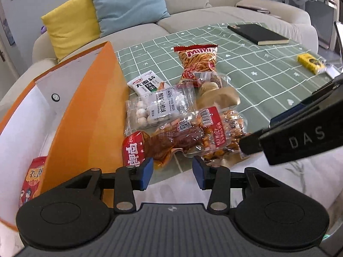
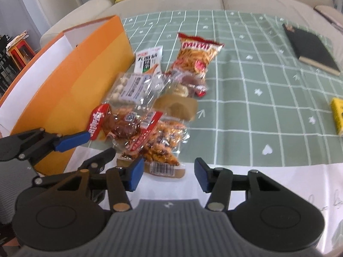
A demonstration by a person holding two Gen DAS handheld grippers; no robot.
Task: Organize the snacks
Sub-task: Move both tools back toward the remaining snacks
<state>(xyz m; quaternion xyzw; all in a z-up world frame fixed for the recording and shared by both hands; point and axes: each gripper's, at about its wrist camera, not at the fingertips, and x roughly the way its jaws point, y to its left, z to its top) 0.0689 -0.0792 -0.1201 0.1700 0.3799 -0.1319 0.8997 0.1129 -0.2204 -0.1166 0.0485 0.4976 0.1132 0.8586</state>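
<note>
Both tools hang part-open and empty over the tabletop's near edge. The snack pile (image 1: 182,124) lies just ahead of the left tool (image 1: 173,172), the red meat pack (image 1: 163,143) nearest, its long axis crosswise; the right tool (image 2: 167,174) has the nut bag (image 2: 163,145) ahead-left. The box (image 1: 85,111) stands left of both

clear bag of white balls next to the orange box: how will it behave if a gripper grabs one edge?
The clear bag of white balls looks like thin, crinkled film, so it will probably sag. Its loose balls may roll toward the low end. The glossy film could slip between pads. It overlaps neighbouring packets, so lifting may drag them.
</note>
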